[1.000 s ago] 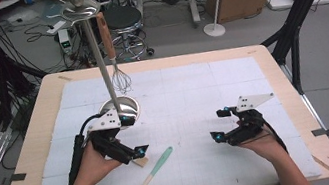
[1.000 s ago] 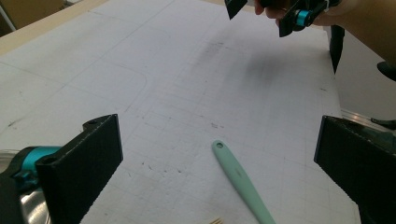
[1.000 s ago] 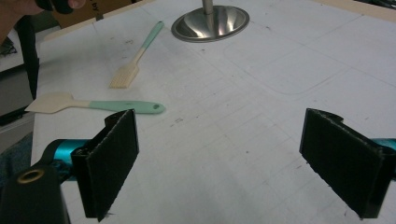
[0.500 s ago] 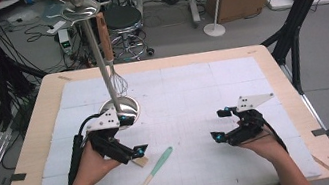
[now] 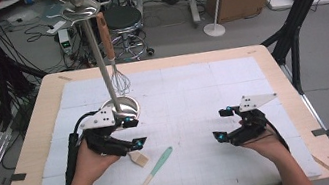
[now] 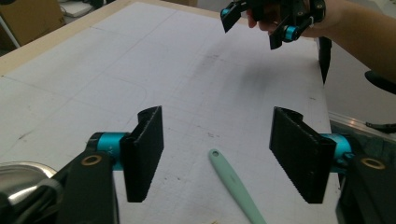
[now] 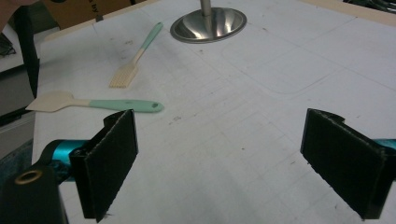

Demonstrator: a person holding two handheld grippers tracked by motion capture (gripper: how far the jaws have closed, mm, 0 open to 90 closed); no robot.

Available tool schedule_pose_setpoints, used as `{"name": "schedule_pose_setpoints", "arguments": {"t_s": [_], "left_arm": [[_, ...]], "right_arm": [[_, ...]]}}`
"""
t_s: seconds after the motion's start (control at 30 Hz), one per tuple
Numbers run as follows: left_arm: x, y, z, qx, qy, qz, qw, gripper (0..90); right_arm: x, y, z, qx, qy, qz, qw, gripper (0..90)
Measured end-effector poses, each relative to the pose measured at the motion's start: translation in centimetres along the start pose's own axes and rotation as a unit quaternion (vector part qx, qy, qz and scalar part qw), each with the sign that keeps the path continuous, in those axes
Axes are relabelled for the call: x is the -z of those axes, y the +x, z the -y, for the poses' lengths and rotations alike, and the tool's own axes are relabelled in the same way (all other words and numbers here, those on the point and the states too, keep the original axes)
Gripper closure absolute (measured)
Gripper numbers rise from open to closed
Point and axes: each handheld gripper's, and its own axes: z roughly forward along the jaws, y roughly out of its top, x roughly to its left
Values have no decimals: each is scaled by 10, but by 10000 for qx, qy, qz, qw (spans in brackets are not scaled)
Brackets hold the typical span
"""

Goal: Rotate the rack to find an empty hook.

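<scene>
while the left gripper is held with jaws just closing partway around nothing, a mint-handled brush is seen under it, a matching spatula beside. right gripper is kept open, empty.

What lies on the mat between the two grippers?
The mint-handled spatula lies between the left gripper and right gripper, nearer the left one, in the high view; otherwise bare mat.

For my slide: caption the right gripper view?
Open right gripper faces two mint-handled utensils and the rack base.
</scene>
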Motion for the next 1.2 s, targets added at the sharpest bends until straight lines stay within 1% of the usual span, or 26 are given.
{"name": "schedule_pose_setpoints", "arguments": {"t_s": [0.03,0.2,0.3,0.4,0.53,0.6,0.7,0.77,0.8,0.87,1.0,1.1,1.13,1.2], "left_arm": [[1,0,0,11,-29,4,10000,414],[9,2,-8,15,-40,-45,10000,580],[14,2,-16,-43,-15,-13,10000,627],[18,2,-25,-121,30,111,9999,673],[22,2,-37,-219,102,367,9990,721],[23,4,-42,-225,71,538,9983,751],[25,7,-48,-239,166,634,9976,779],[27,9,-52,-224,162,719,9970,786],[28,11,-52,-204,103,787,9966,793],[31,15,-52,-89,-85,935,9955,805],[38,22,-51,41,-238,1030,9944,813],[43,25,-52,96,-431,1218,9916,835],[44,26,-52,103,-487,1265,9907,840],[46,28,-52,93,-518,1365,9892,847]], "right_arm": [[1,0,0,-48,3,-18,10000,110],[-1,-1,0,-29,26,-19,10000,109],[-2,-2,1,-16,51,-31,10000,110],[-2,-2,1,-24,60,-25,10000,110],[-2,-2,1,-20,52,-37,10000,110],[-2,-2,1,-34,53,-39,10000,110],[-2,-2,1,-44,51,-31,10000,109],[-1,-2,1,-38,58,-38,10000,109],[-1,-3,1,-34,52,-24,10000,110],[-1,-3,1,-42,43,-34,10000,110],[-2,-4,1,-36,60,-40,10000,110],[-3,-4,1,-12,69,-49,10000,110],[-3,-4,1,-46,83,-53,9999,110],[-3,-5,1,-25,84,-43,10000,110]]}}
